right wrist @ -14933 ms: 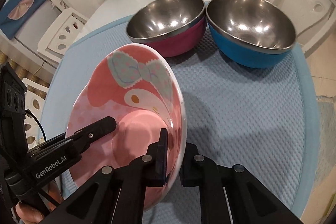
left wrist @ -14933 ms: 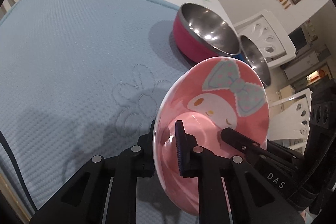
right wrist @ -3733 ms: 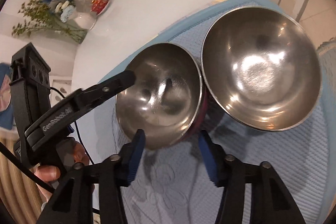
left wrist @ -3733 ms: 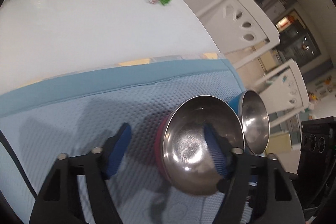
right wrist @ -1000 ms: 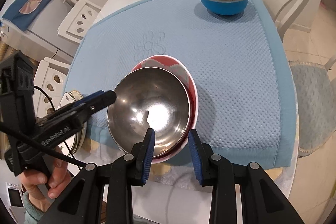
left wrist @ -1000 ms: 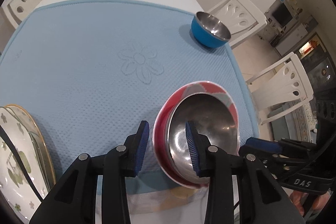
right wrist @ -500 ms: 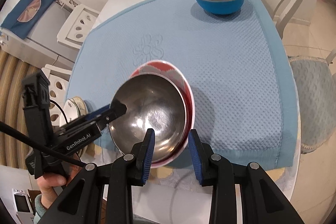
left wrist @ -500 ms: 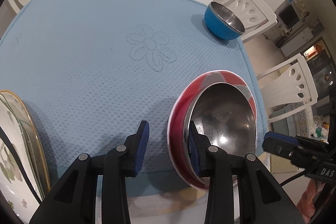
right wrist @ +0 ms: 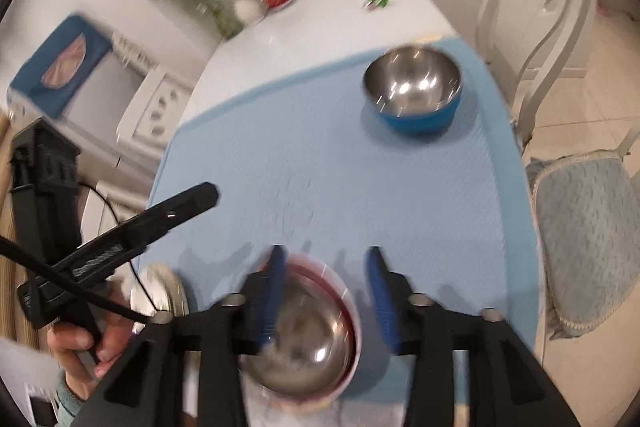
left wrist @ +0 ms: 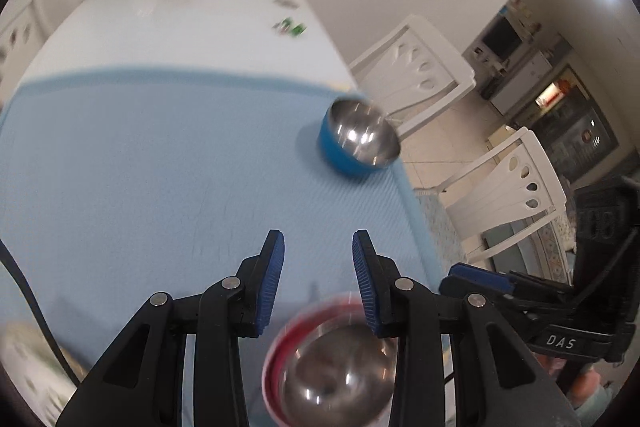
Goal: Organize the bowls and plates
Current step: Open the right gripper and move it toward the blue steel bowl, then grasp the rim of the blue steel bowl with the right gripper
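Blurred, seemingly nested red bowl [right wrist: 316, 343]

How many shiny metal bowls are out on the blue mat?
2: a blue-sided steel bowl at the mat's far right corner, and a red-sided steel bowl nested in a pink dish at the near edge.

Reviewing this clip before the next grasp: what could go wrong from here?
1. The steel bowl, nested in the pink bowl, sits at the near edge of the blue mat; a knock from either open gripper could tip the stack off.
2. The blue bowl stands at the mat's far right corner near a white chair; a clumsy grasp may push it over the edge.
3. Both views are motion-blurred, so aiming the right gripper or left gripper is uncertain.
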